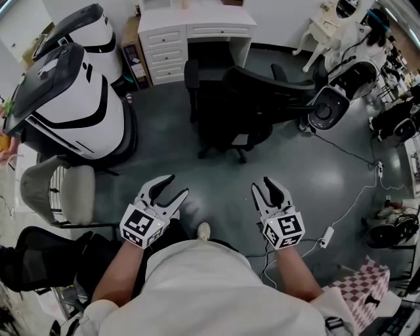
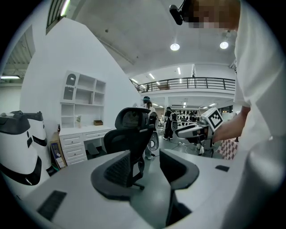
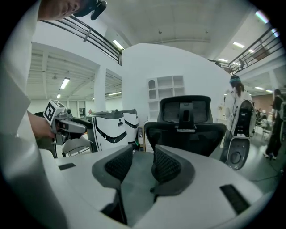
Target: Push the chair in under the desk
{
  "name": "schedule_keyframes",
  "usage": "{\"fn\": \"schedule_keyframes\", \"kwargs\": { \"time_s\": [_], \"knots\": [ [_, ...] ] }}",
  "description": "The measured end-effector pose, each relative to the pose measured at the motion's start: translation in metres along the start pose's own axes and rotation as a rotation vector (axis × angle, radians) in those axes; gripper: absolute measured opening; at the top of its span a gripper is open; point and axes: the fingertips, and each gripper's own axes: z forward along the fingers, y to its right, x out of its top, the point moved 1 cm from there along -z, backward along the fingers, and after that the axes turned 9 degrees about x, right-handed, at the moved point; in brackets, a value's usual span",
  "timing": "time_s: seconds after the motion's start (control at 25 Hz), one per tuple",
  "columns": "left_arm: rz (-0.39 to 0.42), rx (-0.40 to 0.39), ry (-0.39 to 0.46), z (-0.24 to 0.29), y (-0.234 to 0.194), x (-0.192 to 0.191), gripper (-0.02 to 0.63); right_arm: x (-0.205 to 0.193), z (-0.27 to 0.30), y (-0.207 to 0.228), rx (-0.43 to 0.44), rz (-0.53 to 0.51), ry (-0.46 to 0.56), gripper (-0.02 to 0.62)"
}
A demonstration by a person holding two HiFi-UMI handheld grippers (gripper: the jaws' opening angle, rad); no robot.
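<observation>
Left gripper (image 1: pixel 178 184): jaws well apart, empty. Right gripper (image 1: pixel 261 184): jaws partly apart, empty. Both are well short of the chair (image 1: pixel 243 105), which stands skewed off the desk's (image 1: pixel 197 20) front right corner. Risk: an off-centre push swivels it on its casters and an armrest strikes the desk's side.

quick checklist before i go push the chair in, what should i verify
1. left gripper jaws apart, empty: ok
2. right gripper jaws apart, empty: ok
3. chair back turned toward you, in front of the desk: ok
4. grippers touching the chair: not ok, both short of it
5. cable lies right of the path: ok
6. room under the desk: cannot tell
</observation>
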Motion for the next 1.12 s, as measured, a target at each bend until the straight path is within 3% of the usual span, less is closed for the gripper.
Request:
{"fn": "schedule_keyframes", "kwargs": {
  "time_s": [0.4,0.8,1.12],
  "knots": [
    [0.023,-0.083,-0.001,0.072,-0.058,0.011,0.212,0.018,0.041,0.063,-0.136,0.032,0.003,0.187],
    [0.109,-0.220,-0.026,0.161,-0.127,0.030,0.233,0.052,0.095,0.138,-0.305,0.081,0.007,0.267],
    [0.199,-0.336,-0.032,0.217,-0.145,0.039,0.256,0.062,0.104,0.176,-0.399,0.103,0.010,0.308]
  ]
}}
